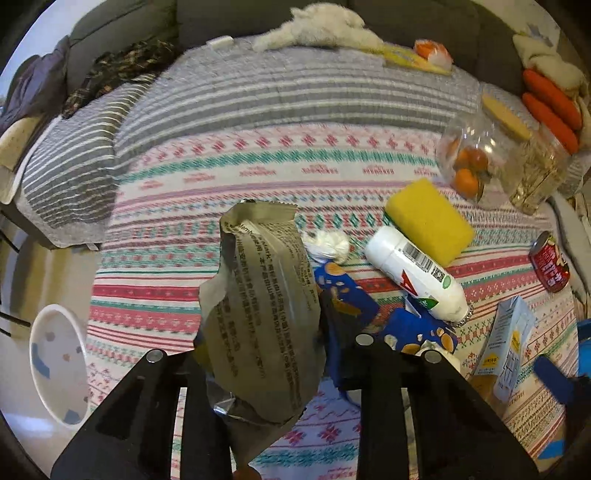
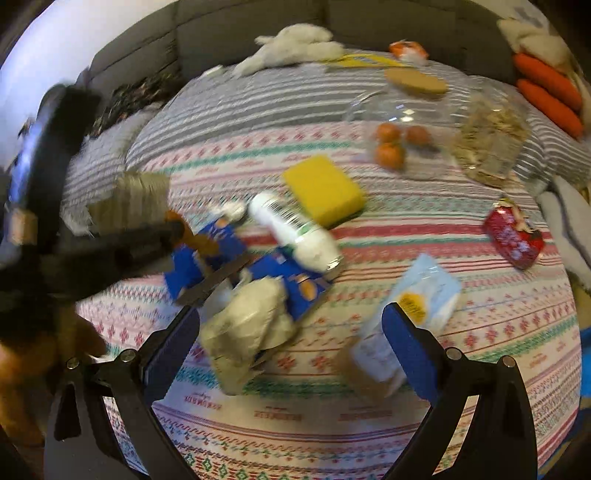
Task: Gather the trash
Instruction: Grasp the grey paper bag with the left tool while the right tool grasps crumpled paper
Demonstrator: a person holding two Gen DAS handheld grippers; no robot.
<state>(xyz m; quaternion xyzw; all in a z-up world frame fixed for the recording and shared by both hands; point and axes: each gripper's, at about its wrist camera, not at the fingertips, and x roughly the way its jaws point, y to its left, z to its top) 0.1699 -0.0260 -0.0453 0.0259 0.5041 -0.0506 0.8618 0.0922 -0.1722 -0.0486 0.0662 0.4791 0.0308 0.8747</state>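
My left gripper [image 1: 266, 369] is shut on a crumpled grey-brown snack wrapper [image 1: 258, 306], held above the patterned blanket [image 1: 184, 280]. The right wrist view shows that same gripper [image 2: 122, 243] at the left with the wrapper [image 2: 136, 199]. Over the blanket my right gripper [image 2: 291, 350] stands open, gripping nothing. A crumpled beige paper [image 2: 247, 332] lies between its fingers, and a light blue carton [image 2: 406, 321] lies by the right finger. Torn blue packaging [image 1: 351, 306], a white bottle [image 1: 413, 273], a tissue wad [image 1: 327, 245] and a red can [image 1: 548, 264] lie nearby.
A yellow sponge [image 1: 428, 221] leans on the bottle. A clear jar with oranges [image 1: 476, 147] and a second jar [image 1: 535, 173] stand at the back right, beside orange carrot plushes [image 1: 550, 107]. A white bin [image 1: 59, 362] sits on the floor at the left. The grey sofa [image 1: 258, 18] is behind.
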